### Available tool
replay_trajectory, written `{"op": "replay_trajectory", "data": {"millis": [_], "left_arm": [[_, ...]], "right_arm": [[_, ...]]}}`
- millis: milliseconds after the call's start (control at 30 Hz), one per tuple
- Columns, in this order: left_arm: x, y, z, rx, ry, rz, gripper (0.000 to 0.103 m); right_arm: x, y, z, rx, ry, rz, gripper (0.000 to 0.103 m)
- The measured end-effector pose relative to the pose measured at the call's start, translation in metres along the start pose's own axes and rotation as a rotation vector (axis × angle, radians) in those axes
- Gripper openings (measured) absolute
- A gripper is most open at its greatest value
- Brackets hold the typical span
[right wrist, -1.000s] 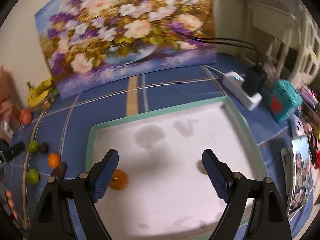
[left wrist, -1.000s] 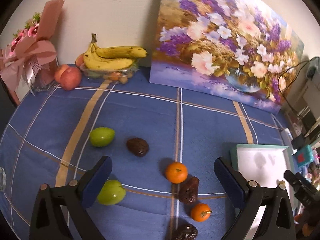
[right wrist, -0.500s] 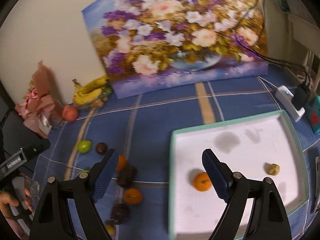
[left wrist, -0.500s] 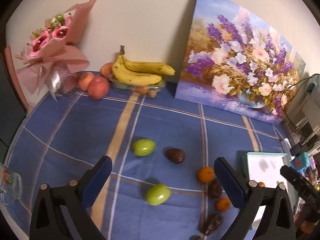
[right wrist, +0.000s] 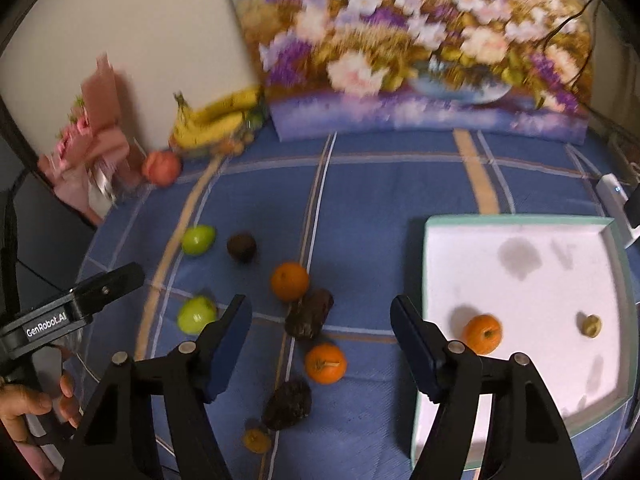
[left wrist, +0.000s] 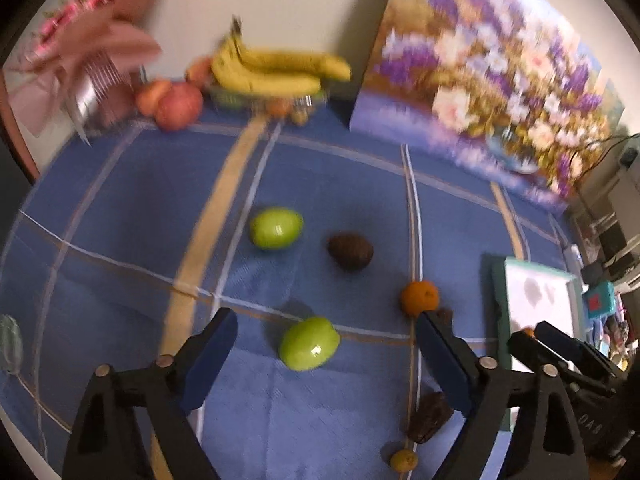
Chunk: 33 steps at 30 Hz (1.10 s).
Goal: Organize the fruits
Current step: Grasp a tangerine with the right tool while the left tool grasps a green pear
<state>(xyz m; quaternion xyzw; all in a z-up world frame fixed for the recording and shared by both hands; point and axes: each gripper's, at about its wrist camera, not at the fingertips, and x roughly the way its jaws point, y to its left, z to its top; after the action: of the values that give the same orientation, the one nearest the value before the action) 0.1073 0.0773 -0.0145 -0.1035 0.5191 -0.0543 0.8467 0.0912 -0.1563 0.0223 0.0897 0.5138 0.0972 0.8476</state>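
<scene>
Loose fruits lie on the blue checked cloth. In the left wrist view my left gripper point(left wrist: 326, 354) is open and empty, with a green fruit point(left wrist: 309, 343) between its jaws; another green fruit point(left wrist: 276, 227), a dark brown fruit point(left wrist: 351, 251) and an orange point(left wrist: 419, 297) lie beyond. In the right wrist view my right gripper point(right wrist: 320, 346) is open and empty above an orange point(right wrist: 325, 363) and a dark brown fruit point(right wrist: 309, 313). Another orange point(right wrist: 289, 281) lies farther off. The white tray point(right wrist: 520, 222) at right holds an orange point(right wrist: 482, 333) and a small yellowish fruit point(right wrist: 590, 324).
Bananas point(left wrist: 276, 70) in a bowl, apples point(left wrist: 178, 100) and a pink bouquet point(left wrist: 80, 52) stand at the back left by the wall. A flower painting point(right wrist: 424, 48) leans at the back. A white charger point(right wrist: 614, 194) lies right of the tray. The left gripper's body point(right wrist: 72, 308) shows at left.
My left gripper moved forward and down toward the near green fruit. My right gripper swung left, away from the tray, over the loose oranges and dark fruits.
</scene>
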Motion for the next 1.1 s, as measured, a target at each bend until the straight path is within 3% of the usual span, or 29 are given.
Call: {"op": "replay_trajectory", "data": {"millis": [367, 633, 800, 867, 967, 1100], "left_arm": [[0.072, -0.003, -0.019, -0.04, 0.197, -0.004, 0.088], [0.083, -0.002, -0.021, -0.058, 0.208, 0.005, 0.088], [0.087, -0.003, -0.018, -0.048, 0.207, 0.014, 0.088], [0.088, -0.004, -0.018, -0.044, 0.204, 0.023, 0.087], [0.089, -0.005, -0.015, -0.041, 0.199, 0.046, 0.078], [0.086, -0.001, -0.013, -0.035, 0.191, 0.089, 0.052]], "right_arm": [[0.062, 0.001, -0.023, -0.018, 0.198, -0.036, 0.069], [0.083, -0.003, -0.035, -0.019, 0.271, -0.056, 0.067], [0.083, 0.0, -0.035, -0.044, 0.272, -0.082, 0.066], [0.085, 0.002, -0.034, -0.056, 0.274, -0.098, 0.061], [0.085, 0.004, -0.035, -0.074, 0.276, -0.128, 0.056], [0.084, 0.005, -0.033, -0.078, 0.277, -0.126, 0.048]]}}
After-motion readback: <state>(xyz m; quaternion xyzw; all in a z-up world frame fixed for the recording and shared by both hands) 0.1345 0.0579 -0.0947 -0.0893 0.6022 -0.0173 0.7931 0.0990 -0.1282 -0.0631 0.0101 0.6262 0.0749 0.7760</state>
